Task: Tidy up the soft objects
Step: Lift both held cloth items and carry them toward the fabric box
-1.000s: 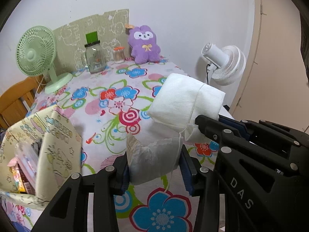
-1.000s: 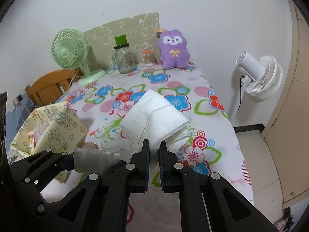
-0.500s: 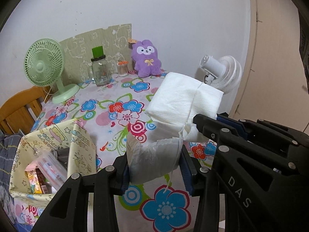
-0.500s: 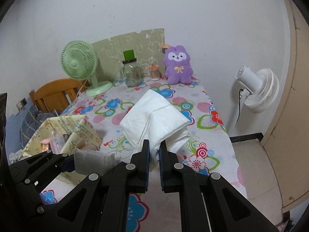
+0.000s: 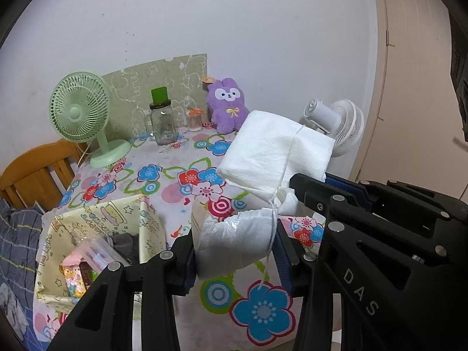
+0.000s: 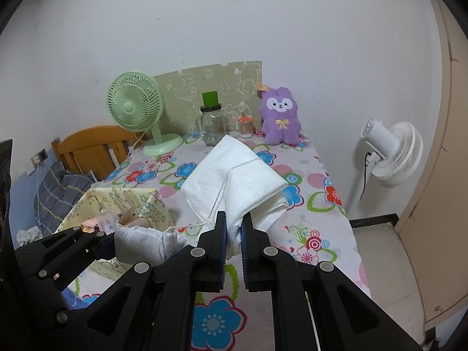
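Both grippers hold one white pack of tissues above the near end of the floral table. My left gripper (image 5: 235, 251) is shut on the torn open end of the pack's plastic wrapper (image 5: 234, 239). My right gripper (image 6: 233, 228) is shut on the lower corner of the tissue pack (image 6: 234, 175), which stands up and away from it; the pack also shows in the left wrist view (image 5: 275, 155). A purple plush bunny (image 6: 280, 115) sits upright at the far end of the table against the wall.
A yellow patterned fabric basket (image 5: 146, 219) holding packets stands at the near left of the table (image 6: 321, 193). A green desk fan (image 6: 134, 108), a glass jar (image 6: 211, 127) and a small orange-lidded jar (image 6: 245, 124) stand at the back. A white floor fan (image 6: 392, 149) stands right, a wooden chair (image 6: 90, 149) left.
Both grippers have risen and pulled back from the table together with the tissue pack, so the table and basket look smaller and farther. The grips have not changed.
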Tool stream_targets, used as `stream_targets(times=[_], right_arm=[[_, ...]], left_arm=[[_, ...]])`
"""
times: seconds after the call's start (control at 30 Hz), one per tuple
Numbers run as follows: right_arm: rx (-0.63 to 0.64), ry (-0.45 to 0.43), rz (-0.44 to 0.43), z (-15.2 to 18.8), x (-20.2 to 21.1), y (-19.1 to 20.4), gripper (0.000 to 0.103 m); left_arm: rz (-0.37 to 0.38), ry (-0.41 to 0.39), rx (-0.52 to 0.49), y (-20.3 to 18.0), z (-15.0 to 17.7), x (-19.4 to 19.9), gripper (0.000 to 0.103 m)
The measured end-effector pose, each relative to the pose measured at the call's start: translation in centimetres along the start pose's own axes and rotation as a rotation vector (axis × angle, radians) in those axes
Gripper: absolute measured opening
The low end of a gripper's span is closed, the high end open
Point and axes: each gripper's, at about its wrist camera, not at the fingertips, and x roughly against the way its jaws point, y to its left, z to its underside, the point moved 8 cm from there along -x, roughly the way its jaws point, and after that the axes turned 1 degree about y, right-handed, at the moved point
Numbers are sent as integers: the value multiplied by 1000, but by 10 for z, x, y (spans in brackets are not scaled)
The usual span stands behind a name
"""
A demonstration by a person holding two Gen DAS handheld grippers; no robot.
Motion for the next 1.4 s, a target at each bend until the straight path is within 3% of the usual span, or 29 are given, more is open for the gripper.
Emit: stream_targets(times=[0.7,1.4], right_arm=[[48,-4,-69,-24,-21,68,11],[138,49,-156,-24,-68,142,11]], left_arm=[[-76,-27,29,68,-7,14,46],[-161,-1,100,148,13,3,47]])
